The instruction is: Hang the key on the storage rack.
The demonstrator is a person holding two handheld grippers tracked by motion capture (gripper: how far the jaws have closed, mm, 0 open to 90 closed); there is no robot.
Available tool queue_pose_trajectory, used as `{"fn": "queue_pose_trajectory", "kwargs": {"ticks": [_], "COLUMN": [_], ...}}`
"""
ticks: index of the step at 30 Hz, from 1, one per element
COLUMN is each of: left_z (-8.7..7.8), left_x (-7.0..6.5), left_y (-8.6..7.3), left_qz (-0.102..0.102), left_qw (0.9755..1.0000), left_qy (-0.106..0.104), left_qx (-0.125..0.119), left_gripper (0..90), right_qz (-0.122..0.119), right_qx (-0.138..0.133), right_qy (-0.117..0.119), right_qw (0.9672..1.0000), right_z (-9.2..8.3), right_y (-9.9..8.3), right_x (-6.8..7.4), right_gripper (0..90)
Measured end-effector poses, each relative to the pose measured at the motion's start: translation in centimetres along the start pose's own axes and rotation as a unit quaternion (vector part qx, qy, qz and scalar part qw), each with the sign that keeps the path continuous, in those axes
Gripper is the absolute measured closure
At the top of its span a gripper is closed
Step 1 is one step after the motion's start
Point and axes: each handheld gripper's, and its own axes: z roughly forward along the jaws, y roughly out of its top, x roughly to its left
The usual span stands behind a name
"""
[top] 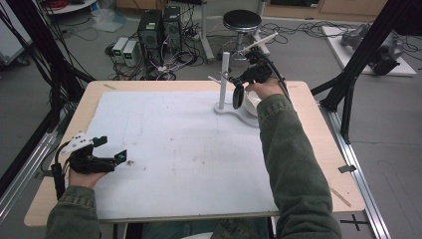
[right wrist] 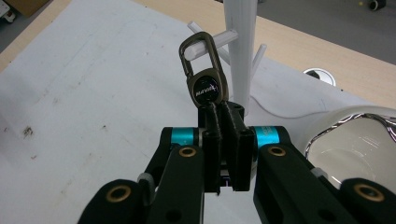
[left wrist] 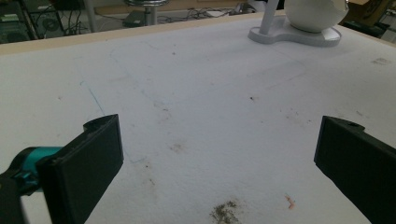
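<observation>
- Right gripper (right wrist: 223, 109) closed on a key fob (right wrist: 204, 70) — jaws pressed together on its dark strap, metal part standing up above the jaw tips.
- On the fob's black oval badge, small white writing; seems to read "NAVOX" or similar, too small to read surely.
- Bronze-coloured carabiner loop of the fob placed around the end of a white peg (right wrist: 205, 46) of the white stand (right wrist: 240, 42), at the far right part of the table (top: 318, 129).
- White bowl (right wrist: 355, 144) just beside the stand's base, near the right gripper.
- Left gripper (top: 112, 149) resting low at the near left of the white mat (top: 184, 149), well apart from the stand — jaws wide, nothing between them.
- Small brown stains and crumbs (left wrist: 226, 211) on the mat in front of the left jaws.
- No other readable labels on stand, bowl or mat.
</observation>
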Motion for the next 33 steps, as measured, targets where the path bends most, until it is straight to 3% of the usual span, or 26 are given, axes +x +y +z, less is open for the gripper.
{"fn": "queue_pose_trajectory", "kwargs": {"ticks": [2, 13, 15, 16, 18, 20, 23, 26, 30, 33], "left_z": [0.0, -0.1, -0.2, -0.1, -0.1, -0.1, 0.0, 0.0, -0.1, -0.2], "left_x": [0.0, 0.0, 0.0, 0.0, -0.1, -0.1, 0.0, -0.1, -0.1, -0.1], "left_y": [0.0, 0.1, 0.1, 0.1, 0.1, 0.1, 0.1, 0.1, 0.1, 0.1], "left_qz": [0.000, 0.000, 0.000, 0.001, 0.000, 0.002, 0.003, 0.001, 0.002, 0.003], "left_qw": [1.0000, 1.0000, 1.0000, 1.0000, 1.0000, 1.0000, 1.0000, 0.9999, 0.9999, 0.9999], "left_qy": [0.002, 0.005, 0.006, 0.007, 0.007, 0.006, 0.005, 0.006, 0.006, 0.006], "left_qx": [0.000, -0.006, -0.006, -0.006, -0.007, -0.007, -0.008, -0.008, -0.010, -0.008], "left_gripper": [1.8, 1.7, 1.7, 1.7, 1.7, 1.7, 1.7, 1.7, 1.8, 1.8], "right_qz": [0.003, 0.012, 0.007, 0.000, -0.017, -0.012, -0.005, -0.004, -0.007, -0.013], "right_qx": [0.000, 0.016, 0.013, 0.017, 0.018, 0.003, -0.013, -0.010, -0.023, -0.022], "right_qy": [0.000, -0.021, -0.018, -0.017, -0.031, -0.027, -0.025, -0.034, -0.007, -0.011], "right_qw": [1.0000, 0.9996, 0.9997, 0.9997, 0.9992, 0.9996, 0.9996, 0.9994, 0.9997, 0.9996], "right_z": [0.2, 0.7, 0.7, 0.7, 0.8, 0.7, 0.5, 0.5, 0.3, 0.2], "right_y": [0.0, -0.9, -1.1, -1.3, -1.5, -1.8, -2.3, -3.1, -4.4, -5.4], "right_x": [0.0, 0.0, 0.0, 0.1, 0.2, 0.2, 0.0, -0.1, -0.1, -0.1], "right_gripper": [82.8, 44.3, 33.7, 22.5, 11.1, 2.3, 0.5, 0.4, 0.4, 0.4]}}
